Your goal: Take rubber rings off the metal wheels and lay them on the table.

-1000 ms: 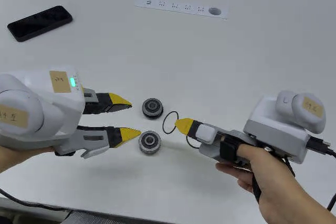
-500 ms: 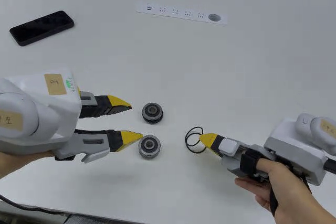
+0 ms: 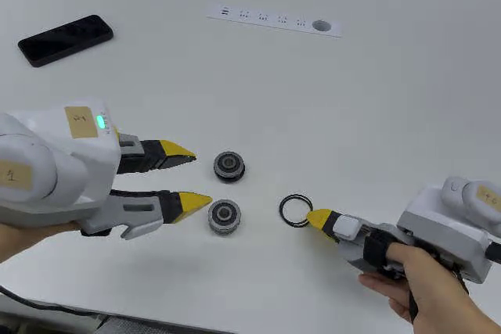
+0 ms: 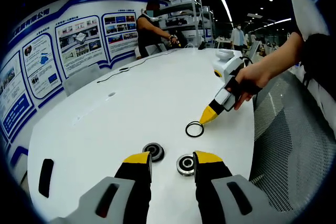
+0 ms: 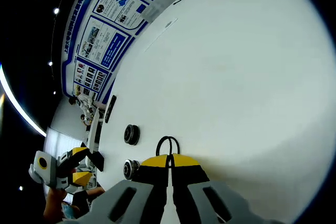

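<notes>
While the thin black rubber ring point(image 3: 282, 207) lay flat on the white table point(image 3: 376, 99), I judged the task partly done. At least 1 ring was off. Its outline looked doubled, so it may have been 2, though I could not tell. Of the 2 small metal wheels, the far wheel point(image 3: 228, 166) showed a darker outer band than the near wheel point(image 3: 224, 216), so I suspected 1 ring was left to pull.

The right gripper point(image 3: 315, 216) had its jaws together, its yellow tip touching the ring's edge. In its own view the ring point(image 5: 168, 138) looped out just beyond the tip, and I could not tell whether it was pinched. The left gripper point(image 3: 188, 177) had its jaws apart, just beside both wheels and touching neither.
</notes>
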`<state>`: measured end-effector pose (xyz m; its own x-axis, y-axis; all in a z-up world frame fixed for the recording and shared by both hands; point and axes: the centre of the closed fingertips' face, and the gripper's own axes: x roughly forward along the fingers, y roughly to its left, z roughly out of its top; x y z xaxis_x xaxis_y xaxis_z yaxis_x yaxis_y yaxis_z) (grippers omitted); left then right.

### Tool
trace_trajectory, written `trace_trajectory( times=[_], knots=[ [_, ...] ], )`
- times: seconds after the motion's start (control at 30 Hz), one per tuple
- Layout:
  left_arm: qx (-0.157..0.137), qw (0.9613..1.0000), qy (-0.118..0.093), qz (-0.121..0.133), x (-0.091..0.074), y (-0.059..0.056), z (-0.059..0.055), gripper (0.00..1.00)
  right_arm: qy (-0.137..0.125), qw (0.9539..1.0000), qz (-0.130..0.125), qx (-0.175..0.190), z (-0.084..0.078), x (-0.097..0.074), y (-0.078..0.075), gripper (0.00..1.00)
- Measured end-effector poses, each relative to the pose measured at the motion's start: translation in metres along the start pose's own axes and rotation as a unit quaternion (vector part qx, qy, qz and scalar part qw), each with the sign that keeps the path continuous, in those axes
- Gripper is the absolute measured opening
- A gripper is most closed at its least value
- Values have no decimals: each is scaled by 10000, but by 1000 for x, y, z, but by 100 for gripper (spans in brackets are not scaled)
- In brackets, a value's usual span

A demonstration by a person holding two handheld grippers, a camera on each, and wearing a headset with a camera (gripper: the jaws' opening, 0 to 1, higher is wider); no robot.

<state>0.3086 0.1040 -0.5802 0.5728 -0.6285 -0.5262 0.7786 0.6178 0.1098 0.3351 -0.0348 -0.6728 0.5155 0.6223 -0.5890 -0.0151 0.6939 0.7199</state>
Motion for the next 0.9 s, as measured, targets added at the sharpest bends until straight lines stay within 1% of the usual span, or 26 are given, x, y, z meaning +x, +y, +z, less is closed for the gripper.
trace_trajectory(
  times=[0.17,0.27,0.4,0.5,0.57,0.6,0.63,0.67,0.77,0.83,0.9],
  knots=[
    [-4,10000,4,12,0,1,-1,32,-129,9998,-119,-45,6,1,-2,4],
    [-12,10000,-3,17,0,1,-1,32,-185,9995,-179,-180,8,1,-1,5],
    [-12,10000,21,27,0,2,-3,32,-241,9993,-184,-205,11,1,0,6],
    [-23,10000,10,26,-1,2,-3,32,-362,9991,-116,-205,17,-2,4,7],
    [-20,10000,26,27,0,3,-4,32,-499,9984,-28,-252,23,-4,8,8],
    [-13,10000,40,16,0,4,-4,32,-644,9974,78,-299,29,-5,12,8],
    [-22,10000,50,0,1,4,-4,32,-716,9968,135,-337,32,-6,14,10],
    [-40,10000,54,-34,2,5,-4,32,-846,9953,271,-386,39,-7,19,11],
    [-24,10000,64,-51,5,7,-4,31,-1062,9929,379,-383,53,-12,24,13],
    [-31,9999,62,-75,8,9,-3,31,-1110,9922,432,-362,59,-14,27,14],
    [-20,9999,63,-84,11,11,-2,31,-1131,9917,485,-383,62,-15,30,14]
  ],
)
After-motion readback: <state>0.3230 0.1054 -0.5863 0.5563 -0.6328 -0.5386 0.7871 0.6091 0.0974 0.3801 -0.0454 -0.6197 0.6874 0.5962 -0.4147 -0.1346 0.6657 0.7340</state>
